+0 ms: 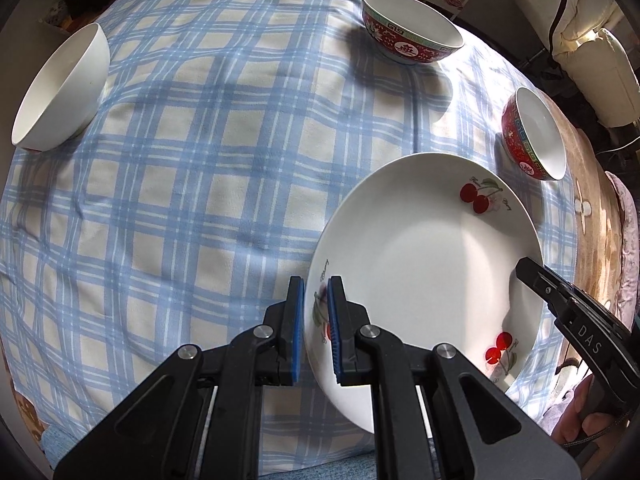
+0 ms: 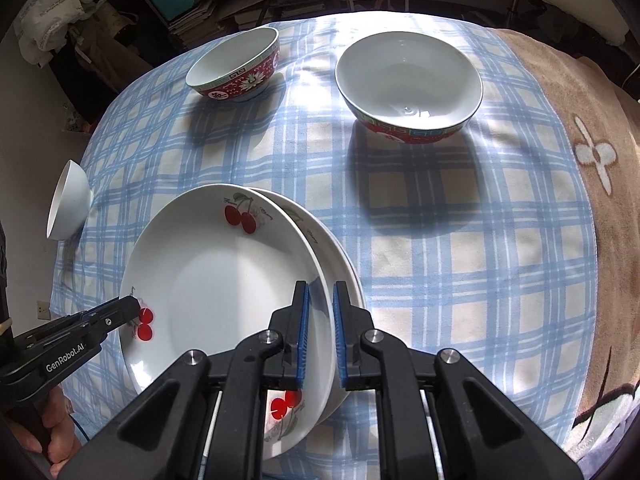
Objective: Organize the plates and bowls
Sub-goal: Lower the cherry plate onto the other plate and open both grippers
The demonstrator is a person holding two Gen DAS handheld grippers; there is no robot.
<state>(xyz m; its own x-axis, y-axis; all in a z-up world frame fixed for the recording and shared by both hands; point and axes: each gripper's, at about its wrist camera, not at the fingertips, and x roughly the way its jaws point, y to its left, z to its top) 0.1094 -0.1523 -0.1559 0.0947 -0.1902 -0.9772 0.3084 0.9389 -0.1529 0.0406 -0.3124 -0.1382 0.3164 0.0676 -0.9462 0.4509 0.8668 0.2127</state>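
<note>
The left gripper [image 1: 316,328] straddles the near-left rim of the top cherry plate [image 1: 424,264]: its 2 blue pads sit 1 on each side of the rim with a narrow gap showing between pad and china, so the jaws are nearly closed around the edge, and a firm pinch cannot be confirmed. The plate's well spreads ahead and to the right of these fingers.

The right gripper [image 2: 320,332] does the same on the opposite edge. Its left pad lies over the inner face of the top plate, its right pad outside the rim, and the rim of the lower cherry plate [image 2: 340,256] peeks out just beyond and under that right pad. A small gap remains, so whether it truly clamps cannot be told. The top plate sits tilted on the lower plate, offset toward the left of these fingers.

Each gripper shows in the other's view, touching or nearly touching the plate's far rim.

Ahead of the right fingers, well apart, stands 1 large red-patterned bowl [image 2: 408,84]; ahead and left stands a smaller red-patterned bowl [image 2: 236,68]. Far to the left, at the edge of the blue checked tablecloth [image 2: 460,260], sits a plain white bowl [image 2: 68,204].
</note>
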